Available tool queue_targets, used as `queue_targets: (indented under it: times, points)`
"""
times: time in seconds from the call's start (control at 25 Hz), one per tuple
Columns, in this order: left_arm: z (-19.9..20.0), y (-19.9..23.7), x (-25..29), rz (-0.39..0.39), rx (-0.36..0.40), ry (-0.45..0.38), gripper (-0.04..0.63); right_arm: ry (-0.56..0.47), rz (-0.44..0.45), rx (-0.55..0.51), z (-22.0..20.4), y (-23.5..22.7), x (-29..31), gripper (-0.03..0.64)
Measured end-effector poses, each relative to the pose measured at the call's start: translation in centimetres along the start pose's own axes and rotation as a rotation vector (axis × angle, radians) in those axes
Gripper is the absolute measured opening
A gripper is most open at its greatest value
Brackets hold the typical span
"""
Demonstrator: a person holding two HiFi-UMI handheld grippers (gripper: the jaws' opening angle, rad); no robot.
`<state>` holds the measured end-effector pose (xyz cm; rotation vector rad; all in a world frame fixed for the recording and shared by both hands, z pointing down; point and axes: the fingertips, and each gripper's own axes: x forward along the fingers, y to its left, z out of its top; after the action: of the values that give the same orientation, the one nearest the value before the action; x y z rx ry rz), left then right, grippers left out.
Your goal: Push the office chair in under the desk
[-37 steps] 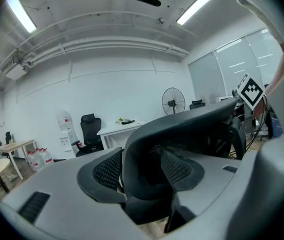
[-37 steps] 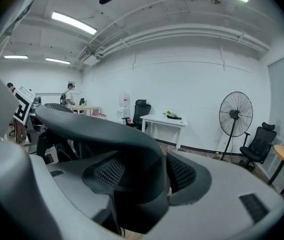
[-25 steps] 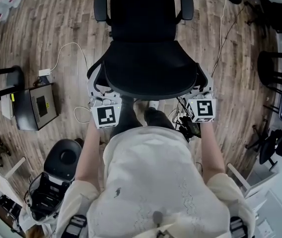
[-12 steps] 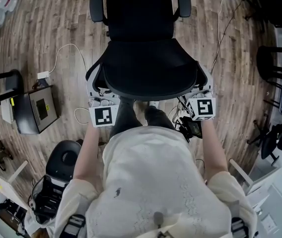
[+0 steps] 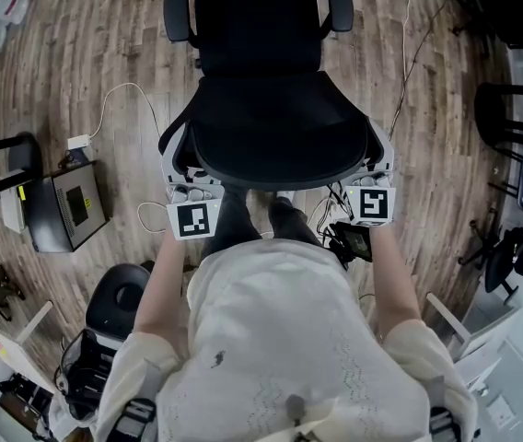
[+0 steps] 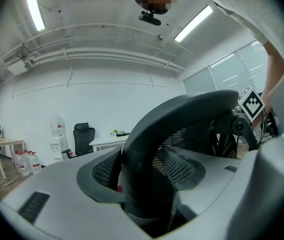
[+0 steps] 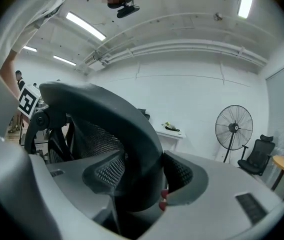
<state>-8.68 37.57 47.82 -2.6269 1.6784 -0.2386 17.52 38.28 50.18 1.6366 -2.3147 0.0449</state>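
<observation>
Head view: left gripper (image 5: 182,166), right gripper (image 5: 377,162) — jaws clamped on office chair (image 5: 275,127) backrest edges; wood floor (image 5: 105,44) around.

Long ceiling lights (image 6: 32,6) glare white in both gripper views, lighting the room brightly and evenly. Every view bends strongly at its edges; the wooden floor (image 5: 96,53) carries only faint shadows.

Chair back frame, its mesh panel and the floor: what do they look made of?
Back frame: hard plastic, probably; smooth, dark grey, dull sheen. Mesh panel: black woven fabric, see-through weave. Floor: wood-look planks with grain and seams; solid wood or laminate, can't tell.
</observation>
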Motion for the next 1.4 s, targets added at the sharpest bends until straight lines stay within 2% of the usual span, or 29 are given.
queue_targets:
  times: [0.2, 0.48, 0.84, 1.04, 1.4]
  points:
    - [0.1, -0.2, 0.2, 0.013, 0.006, -0.008, 0.265, 0.006, -0.019, -0.015, -0.1, -0.4, 0.0, 0.239]
    - [0.4, 0.7, 0.4, -0.023, -0.028, 0.005, 0.256, 0.012, -0.042, -0.013, 0.2, -0.4, 0.6, 0.232]
    - [0.6, 1.9, 1.7, 0.002, 0.013, -0.017, 0.247, 0.008, -0.043, -0.018, 1.0, -0.5, 2.3, 0.230]
    - [0.8, 3.4, 3.4, -0.002, -0.002, -0.018, 0.242, 0.003, -0.052, -0.022, 1.7, -0.8, 4.4, 0.230]
    - [1.1, 6.1, 5.9, 0.005, 0.022, -0.038, 0.227, 0.011, -0.062, -0.023, 2.6, -0.7, 7.7, 0.230]
